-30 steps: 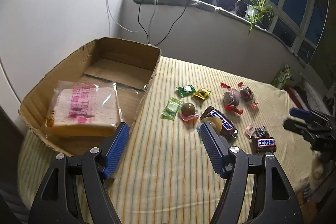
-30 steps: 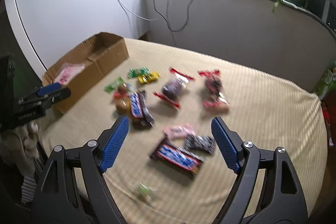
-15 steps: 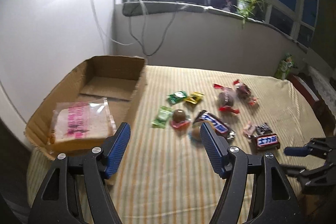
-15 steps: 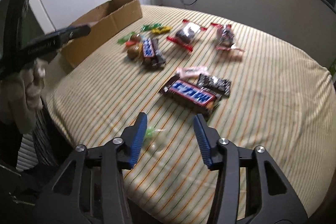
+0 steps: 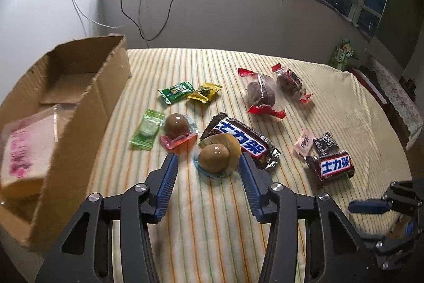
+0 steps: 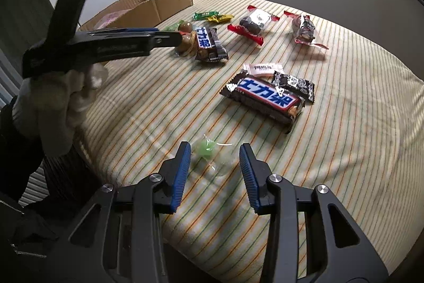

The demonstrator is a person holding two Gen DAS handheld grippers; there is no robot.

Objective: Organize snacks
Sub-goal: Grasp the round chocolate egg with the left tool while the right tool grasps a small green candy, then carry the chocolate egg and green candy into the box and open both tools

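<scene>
- Cardboard box [image 5: 66, 97], far left: bread pack [image 5: 23, 147] inside, pink print unreadable.
- Left gripper [image 5: 208, 171]: jaws closing around a brown egg [image 5: 214, 158], pads not touching.
- Bar [image 5: 242, 139] beside it reads "士力架".
- Right gripper [image 6: 214, 163]: jaws closing around a green candy [image 6: 206, 146], no contact visible.

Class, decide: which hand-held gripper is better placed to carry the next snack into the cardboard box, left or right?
Left. The left hand-held gripper is closing around the brown jelly cup, and the cardboard box lies right beside it. The right hand-held gripper works farther away, closing around a green candy.
</scene>
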